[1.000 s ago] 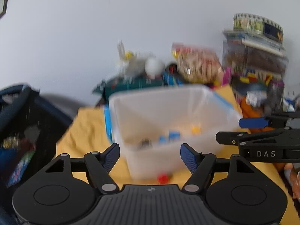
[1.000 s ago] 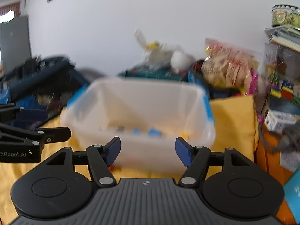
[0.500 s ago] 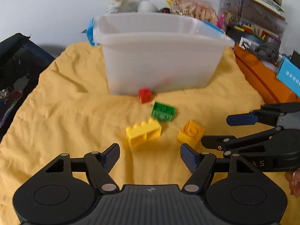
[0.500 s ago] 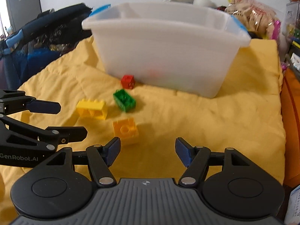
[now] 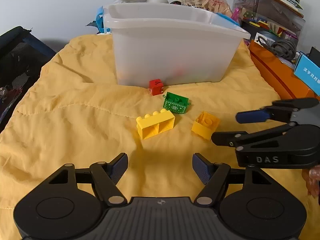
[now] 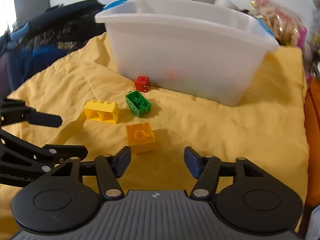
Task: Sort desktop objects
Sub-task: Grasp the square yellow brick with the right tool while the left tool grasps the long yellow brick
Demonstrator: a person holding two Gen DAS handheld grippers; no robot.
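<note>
Left wrist view: my left gripper (image 5: 160,166) hovers with jaws apart and empty. In front of the white bin (image 5: 172,46), on the yellow quilt (image 5: 70,110), lie a red cube (image 5: 156,87), green brick (image 5: 176,105), yellow brick (image 5: 155,124) and orange brick (image 5: 205,124).

Right wrist view: my right gripper (image 6: 158,163), jaws apart and empty, hovers just short of the orange brick (image 6: 140,137), farthest from the bin (image 6: 186,48).

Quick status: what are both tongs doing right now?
Left tongs: open, holding nothing, above the yellow cloth.
Right tongs: open, holding nothing, just short of the orange brick.
</note>
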